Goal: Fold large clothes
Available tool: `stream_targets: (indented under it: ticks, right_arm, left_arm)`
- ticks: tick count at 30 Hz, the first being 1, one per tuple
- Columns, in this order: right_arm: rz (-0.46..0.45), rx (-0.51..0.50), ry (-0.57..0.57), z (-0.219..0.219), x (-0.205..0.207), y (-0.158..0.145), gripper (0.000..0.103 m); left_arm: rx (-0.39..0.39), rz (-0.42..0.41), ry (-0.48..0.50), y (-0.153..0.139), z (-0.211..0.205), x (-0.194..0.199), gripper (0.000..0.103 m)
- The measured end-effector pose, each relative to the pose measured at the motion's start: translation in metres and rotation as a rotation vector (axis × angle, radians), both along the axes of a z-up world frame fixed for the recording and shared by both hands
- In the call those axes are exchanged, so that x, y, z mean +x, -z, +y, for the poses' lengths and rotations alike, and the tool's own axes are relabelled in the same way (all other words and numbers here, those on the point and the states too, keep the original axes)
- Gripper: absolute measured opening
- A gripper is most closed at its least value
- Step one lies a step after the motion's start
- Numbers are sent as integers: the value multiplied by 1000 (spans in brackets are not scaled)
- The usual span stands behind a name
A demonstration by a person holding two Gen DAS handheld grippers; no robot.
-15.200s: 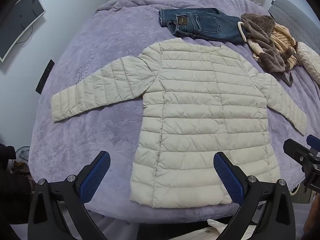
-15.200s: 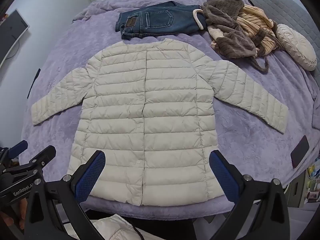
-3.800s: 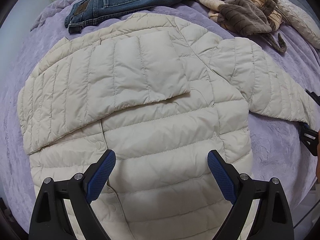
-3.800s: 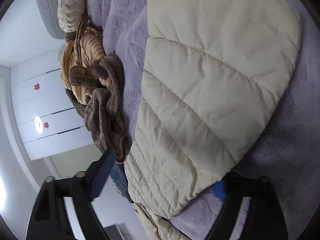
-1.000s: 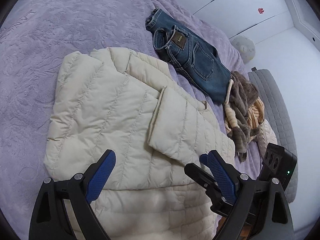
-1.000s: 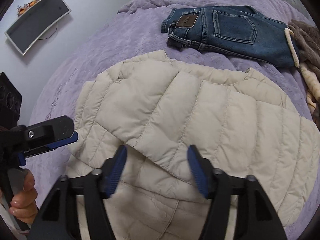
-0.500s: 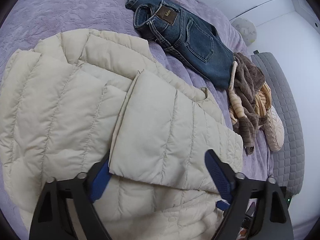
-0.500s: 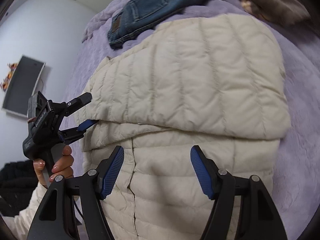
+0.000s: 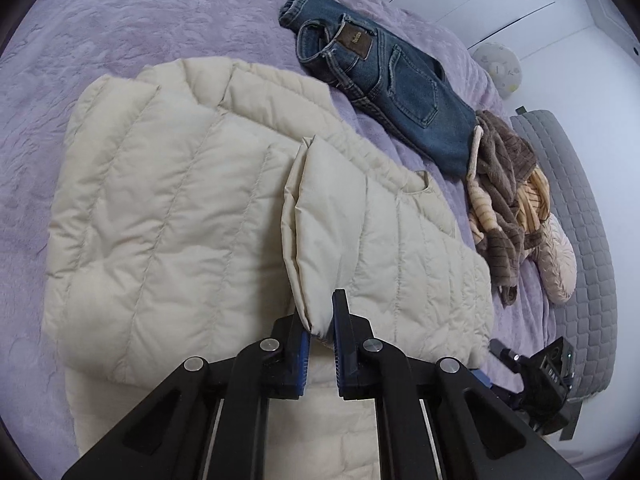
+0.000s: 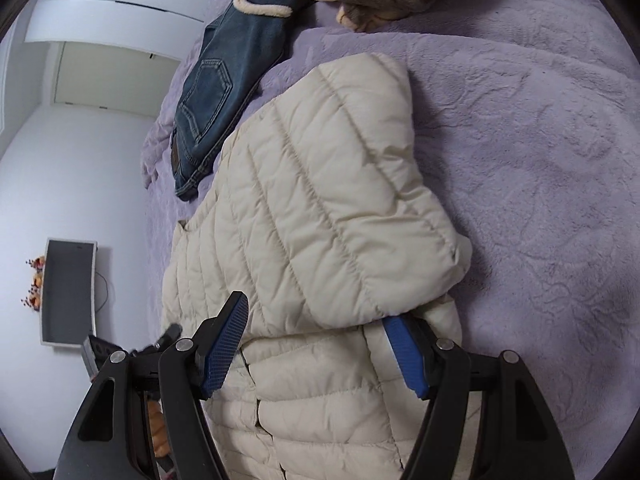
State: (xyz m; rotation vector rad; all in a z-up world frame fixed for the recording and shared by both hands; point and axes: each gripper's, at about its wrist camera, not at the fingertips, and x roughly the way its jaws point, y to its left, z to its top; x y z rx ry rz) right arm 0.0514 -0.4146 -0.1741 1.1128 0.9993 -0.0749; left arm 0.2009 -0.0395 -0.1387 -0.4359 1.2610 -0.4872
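While my left tongs (image 9: 320,322) have just closed, pinching the folded sleeve cuff (image 9: 316,304) of the cream puffer jacket (image 9: 168,216) on the bed (image 9: 120,20), my right tongs (image 10: 320,344) stay spread over its near-right corner, ready for the next fold.

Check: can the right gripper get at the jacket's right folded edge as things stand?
Probably yes. The right gripper is open with one finger tucked under the folded sleeve of the jacket; nothing blocks it. The left gripper pinches the other cuff.

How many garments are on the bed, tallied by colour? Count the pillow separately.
Cream: 1, jacket
Blue: 1, jeans
Brown and striped tan: 1 heap, pieces cannot be told apart
Pillow: 1
Total: 4
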Motion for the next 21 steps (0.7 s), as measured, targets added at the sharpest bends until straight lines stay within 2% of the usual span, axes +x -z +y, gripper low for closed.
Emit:
stream_targets:
  ticks: [6,9,14,17,21]
  right_arm:
    - [15,6,62,-15,0,11,71]
    - [33,-15,62,-20,2,17,60]
    - [46,-23,55,-31,3,24,58]
    - [57,-54,23,-31,-1,15,58]
    - [53,-161,-60,-21,-11,-10,58]
  left_arm:
    - [28,34,0,20,0,-18,12]
    - [39,28,2,20,0,-23,12]
    - [59,27,7,20,1,-23,12]
    - [67,23,6,20,0,-23,12]
    - [64,31,-3,22,-4,-21,12]
